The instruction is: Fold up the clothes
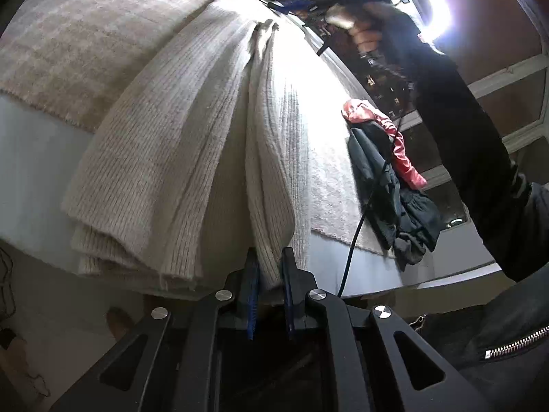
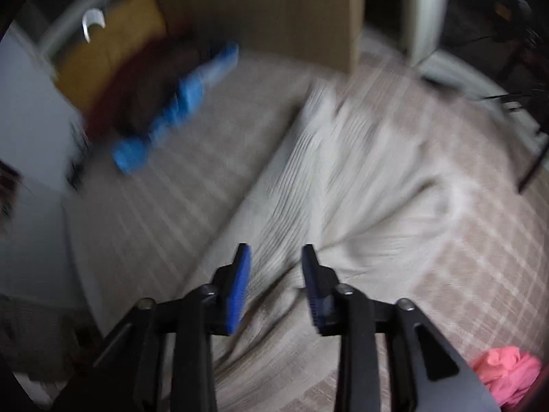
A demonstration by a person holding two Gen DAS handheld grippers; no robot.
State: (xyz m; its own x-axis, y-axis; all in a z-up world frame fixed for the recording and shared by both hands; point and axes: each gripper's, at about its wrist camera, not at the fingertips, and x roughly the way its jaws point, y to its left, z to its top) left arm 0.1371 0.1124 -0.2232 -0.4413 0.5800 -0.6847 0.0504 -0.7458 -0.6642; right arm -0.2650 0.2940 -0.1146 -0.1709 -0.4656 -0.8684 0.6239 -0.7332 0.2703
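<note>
A cream ribbed knit sweater (image 1: 192, 158) lies across the checked blanket (image 1: 85, 44) and hangs over the bed's near edge. My left gripper (image 1: 269, 267) is shut on a fold of the sweater's hem. In the right wrist view, which is blurred by motion, the same sweater (image 2: 343, 185) lies spread and wrinkled on the blanket (image 2: 154, 199). My right gripper (image 2: 276, 257) is open and empty just above the sweater's near part. The right gripper also shows far off in the left wrist view (image 1: 274, 3), held in a hand.
A pink garment (image 1: 394, 137) and a dark garment (image 1: 394, 192) lie at the bed's right side; the pink one shows in the right wrist view (image 2: 507, 374). A blue garment (image 2: 171, 110) lies at the far left. A black cable (image 1: 360, 219) hangs down. A bright lamp (image 1: 435, 3) glares.
</note>
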